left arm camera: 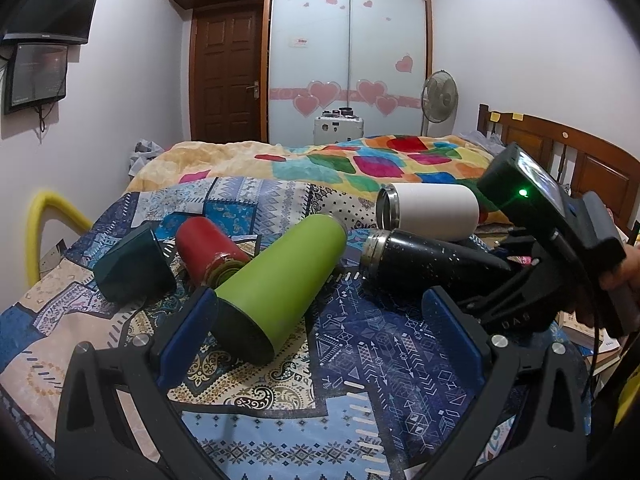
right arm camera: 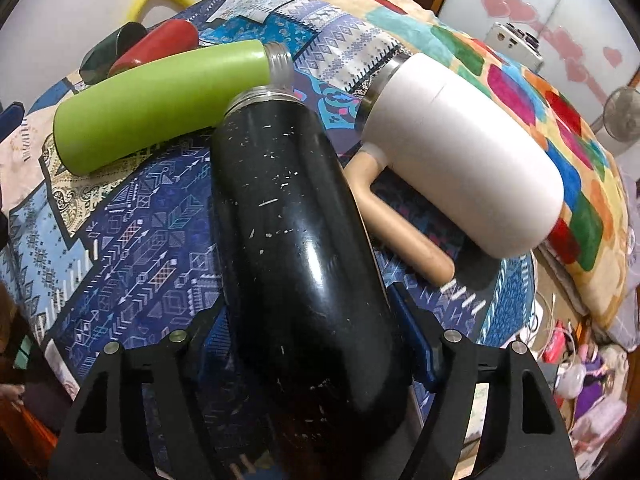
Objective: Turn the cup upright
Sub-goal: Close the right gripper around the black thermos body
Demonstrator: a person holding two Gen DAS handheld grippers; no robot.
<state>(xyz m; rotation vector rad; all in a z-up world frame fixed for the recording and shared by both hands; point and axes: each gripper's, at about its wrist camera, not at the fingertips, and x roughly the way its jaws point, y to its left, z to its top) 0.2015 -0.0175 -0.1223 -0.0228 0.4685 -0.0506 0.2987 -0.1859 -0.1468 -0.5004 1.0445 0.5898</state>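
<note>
Several cups lie on their sides on the patterned bedspread (left arm camera: 360,360). A green flask (left arm camera: 280,280) lies with its base toward me; it also shows in the right wrist view (right arm camera: 160,100). My left gripper (left arm camera: 320,332) is open, its left pad touching the green flask's base. A black speckled flask (right arm camera: 296,240) lies with its mouth pointing away. My right gripper (right arm camera: 316,320) is shut on its lower body; from the left wrist view the flask (left arm camera: 424,264) and the right gripper body (left arm camera: 560,248) show at right. A white mug (right arm camera: 460,160) with a tan handle lies beside it.
A red cup (left arm camera: 208,252) and a dark green cup (left arm camera: 132,264) lie left of the green flask. A colourful blanket (left arm camera: 380,160) covers the far bed. A wooden headboard (left arm camera: 580,160) is at right, a yellow tube (left arm camera: 44,220) at left.
</note>
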